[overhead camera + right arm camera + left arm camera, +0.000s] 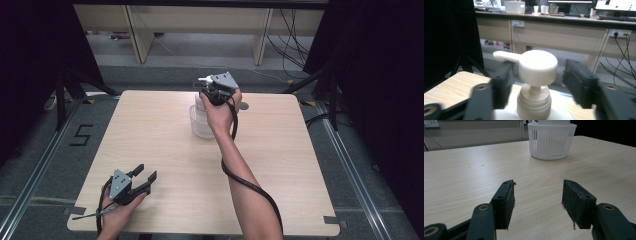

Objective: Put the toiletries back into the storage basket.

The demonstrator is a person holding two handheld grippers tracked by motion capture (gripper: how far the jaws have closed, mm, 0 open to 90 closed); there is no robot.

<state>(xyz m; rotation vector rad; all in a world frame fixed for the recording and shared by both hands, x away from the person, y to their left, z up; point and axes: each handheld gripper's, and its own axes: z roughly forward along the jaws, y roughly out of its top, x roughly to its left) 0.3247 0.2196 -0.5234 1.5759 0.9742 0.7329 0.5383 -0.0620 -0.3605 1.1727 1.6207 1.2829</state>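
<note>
A white slatted basket (pixel 201 125) (pixel 551 141) stands on the far middle of the wooden table (pixel 160 135). A white pump bottle (pixel 199 103) stands upright inside it. In the right gripper view its round pump head (pixel 537 65) with a spout pointing left sits between the jaws of my right gripper (pixel 537 77) (pixel 212 92). The jaws flank the head with a gap on each side, so this gripper is open. My left gripper (pixel 147 171) (pixel 537 192) rests low at the near left of the table, open, with nothing between its jaws, pointing toward the basket.
Beyond the table's far edge are desk legs (pixel 141 35) and loose cables (pixel 292 40) on the floor. Dark stands (pixel 62 85) flank the table on both sides. A taped "5" (pixel 81 135) marks the floor at the left.
</note>
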